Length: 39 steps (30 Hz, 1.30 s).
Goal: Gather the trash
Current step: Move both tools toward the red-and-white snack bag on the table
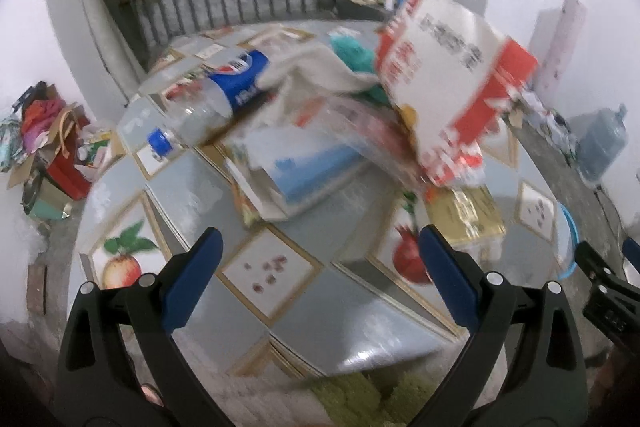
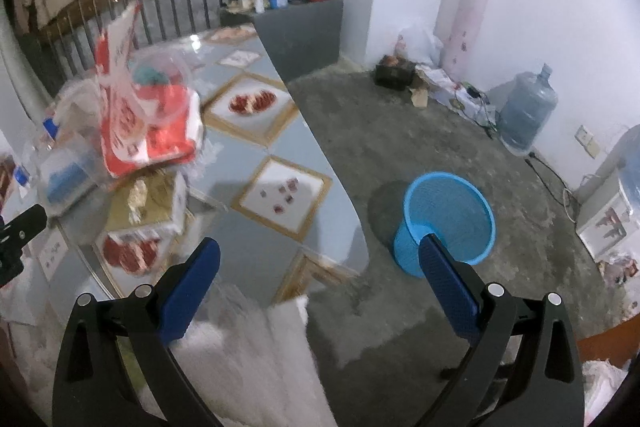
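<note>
While both views are smeared by motion, the left gripper (image 1: 320, 259) plainly stands wide open with nothing between its blue pads, poised above the near edge of the worktop (image 1: 360, 323), whose cloth is printed with fruit pictures in gold frames. Ahead of it lies the pile of trash: an empty plastic bottle (image 1: 212, 99) with a blue label and blue cap lying on its side, a beige cloth (image 1: 316, 71) behind it, a red-and-white carton (image 1: 448, 75) tilted up at the right, and what looks like a clear plastic wrapper over a blue-and-white box (image 1: 304, 175), though the blur makes this uncertain. A gold packet (image 1: 464, 215) sits beneath the carton. Over the worktop's corner the right gripper (image 2: 320, 263) is likewise spread wide and empty. A blue mesh basket (image 2: 448, 219) stands upright on the concrete floor (image 2: 400, 115), just beside the worktop's edge, and a large water jug (image 2: 528, 107) rests near the wall.
</note>
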### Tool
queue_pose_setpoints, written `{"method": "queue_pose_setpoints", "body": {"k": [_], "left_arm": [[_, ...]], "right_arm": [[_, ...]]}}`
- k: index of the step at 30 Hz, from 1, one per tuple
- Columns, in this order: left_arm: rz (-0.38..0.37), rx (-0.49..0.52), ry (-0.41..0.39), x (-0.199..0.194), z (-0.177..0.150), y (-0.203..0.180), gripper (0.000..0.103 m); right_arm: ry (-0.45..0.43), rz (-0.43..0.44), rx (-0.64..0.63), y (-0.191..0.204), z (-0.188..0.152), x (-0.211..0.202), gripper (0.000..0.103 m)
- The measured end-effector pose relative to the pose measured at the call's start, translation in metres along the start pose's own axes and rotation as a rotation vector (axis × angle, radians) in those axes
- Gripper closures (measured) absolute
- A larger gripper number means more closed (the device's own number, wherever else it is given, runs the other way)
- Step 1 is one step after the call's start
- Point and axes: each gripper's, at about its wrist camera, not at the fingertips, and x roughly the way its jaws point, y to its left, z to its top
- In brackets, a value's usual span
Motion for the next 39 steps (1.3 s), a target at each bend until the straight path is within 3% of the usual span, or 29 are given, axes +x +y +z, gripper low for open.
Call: {"method": "queue_pose_setpoints", "body": {"k": [5,9,11,14,19,24,31,39], "left_arm": [[0.061,-0.068,-0.033,0.003,0.018,0.035,0.009],[0.088,-0.092,-0.020,0.010,0.029,0.072,0.009],[0.103,-0.095,-0.036,0.010,0.031,0.090,0.009],[0.115,-0.089,-0.074,0.009,0.033,0.116,0.009],[-0.078,-0.143,-0.132,0.006,0.030,0.157,0.009],[-0.238,-0.197,-0.100,0.017,0.025,0.166,0.009],[-0.316,-0.111,-0.129,0.024,0.026,0.147,0.009],[-0.356,-0.112,-0.176,0.028,0.044,0.158,0.009]], "right_arm": [[-0.056,-0.015,-0.057,0.017,0.018,0.000,0.006],[-0.074,0.103,-0.108,0.034,0.030,0.002,0.006],[-0.096,0.194,-0.107,0.040,0.037,-0.001,0.006],[-0.142,0.256,-0.091,0.047,0.045,-0.005,0.006],[-0.202,0.283,-0.092,0.058,0.058,-0.015,0.006],[-0.170,0.298,-0.079,0.063,0.064,-0.015,0.006],[-0.135,0.299,-0.041,0.060,0.062,-0.020,0.007],[-0.112,0.366,0.001,0.071,0.068,-0.015,0.016]]}}
